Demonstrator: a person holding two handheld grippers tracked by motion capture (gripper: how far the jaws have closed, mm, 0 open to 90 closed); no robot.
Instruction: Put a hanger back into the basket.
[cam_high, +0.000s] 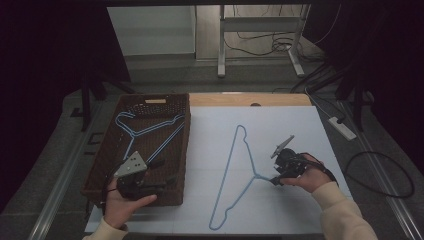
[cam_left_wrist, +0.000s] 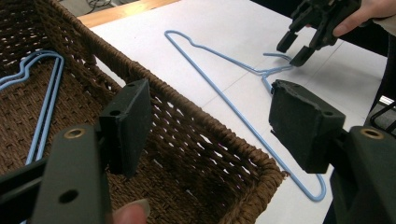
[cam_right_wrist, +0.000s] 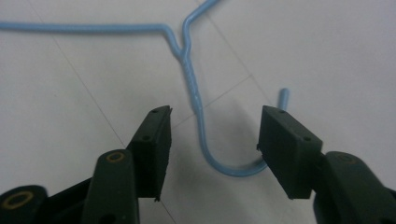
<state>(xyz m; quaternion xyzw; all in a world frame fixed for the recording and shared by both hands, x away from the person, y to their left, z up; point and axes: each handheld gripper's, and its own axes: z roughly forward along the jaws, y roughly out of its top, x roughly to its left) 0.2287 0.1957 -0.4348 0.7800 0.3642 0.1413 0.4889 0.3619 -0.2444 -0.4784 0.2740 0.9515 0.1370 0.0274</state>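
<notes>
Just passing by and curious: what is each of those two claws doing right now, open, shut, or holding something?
Left gripper: open, holding nothing, above the basket.
Right gripper: open around the hook of the blue hanger, not gripping it.

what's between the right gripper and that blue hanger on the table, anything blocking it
Nothing visible. The right gripper has its open jaws straddling the hook of the blue hanger, which lies alone on the white table; the pads are not pressing on the wire.

Dim room, grey floor (cam_high: 165, 75) with cables (cam_high: 260, 42), perhaps dark curtains (cam_high: 45, 75).
</notes>
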